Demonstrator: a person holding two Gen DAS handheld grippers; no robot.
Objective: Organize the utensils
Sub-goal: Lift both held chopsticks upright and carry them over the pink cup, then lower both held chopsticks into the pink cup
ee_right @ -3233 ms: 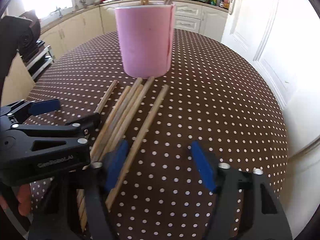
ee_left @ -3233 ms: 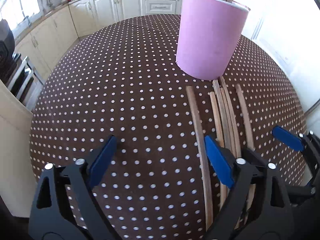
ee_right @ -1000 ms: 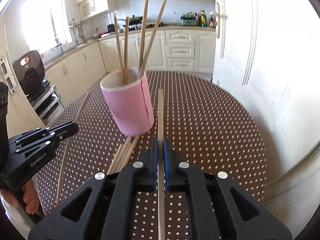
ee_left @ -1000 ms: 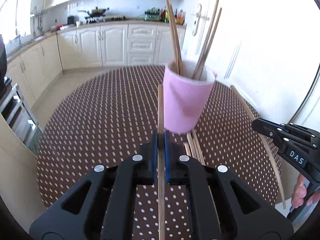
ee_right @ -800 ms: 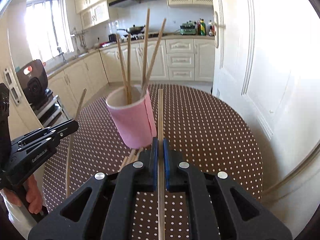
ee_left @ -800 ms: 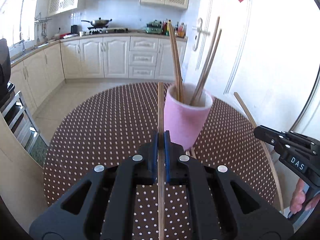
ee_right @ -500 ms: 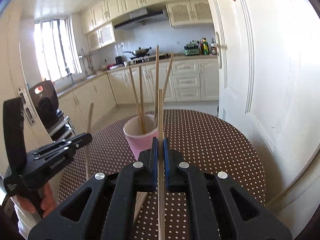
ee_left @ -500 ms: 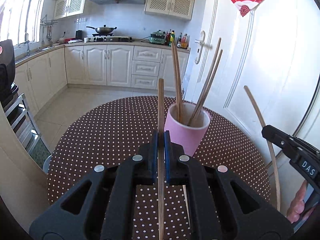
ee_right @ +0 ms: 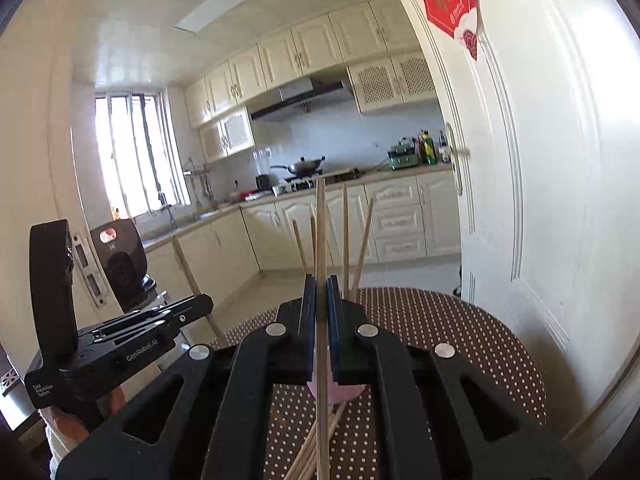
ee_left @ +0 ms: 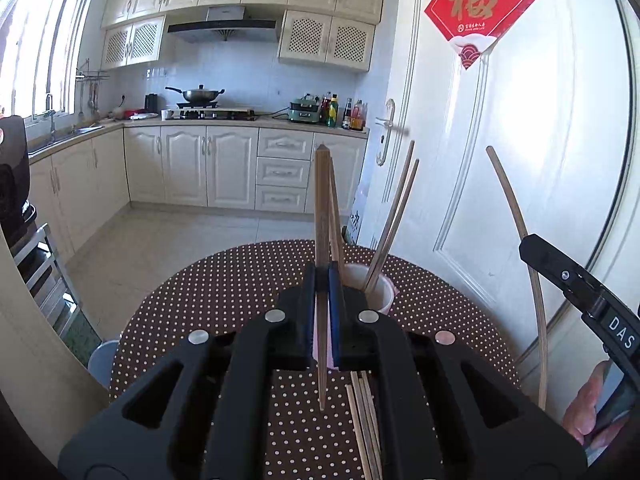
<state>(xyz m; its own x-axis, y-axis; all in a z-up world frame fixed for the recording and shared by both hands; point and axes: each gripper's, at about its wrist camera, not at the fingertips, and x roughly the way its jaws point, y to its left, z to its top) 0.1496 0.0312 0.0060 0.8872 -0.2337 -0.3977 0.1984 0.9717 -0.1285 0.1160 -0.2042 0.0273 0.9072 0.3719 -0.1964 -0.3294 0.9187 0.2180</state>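
Observation:
My left gripper (ee_left: 321, 280) is shut on a wooden chopstick (ee_left: 321, 208) and holds it upright, high above the table. My right gripper (ee_right: 320, 286) is shut on another chopstick (ee_right: 320, 232), also upright. A pink cup (ee_left: 378, 290) with several chopsticks standing in it sits on the dotted table, just behind and below both grippers; it also shows in the right wrist view (ee_right: 340, 394). Several loose chopsticks (ee_left: 364, 420) lie on the table in front of the cup. The right gripper with its chopstick shows at the right of the left wrist view (ee_left: 576, 284).
The round table has a brown cloth with white dots (ee_left: 224, 304). A white door (ee_left: 500, 160) stands close on the right. Kitchen cabinets (ee_left: 192, 168) line the far wall. A black appliance (ee_right: 120, 264) stands at the left.
Both grippers closed on a chopstick each and lifted them off the table. They have kept rising, so the cup and table now sit lower and farther in view.

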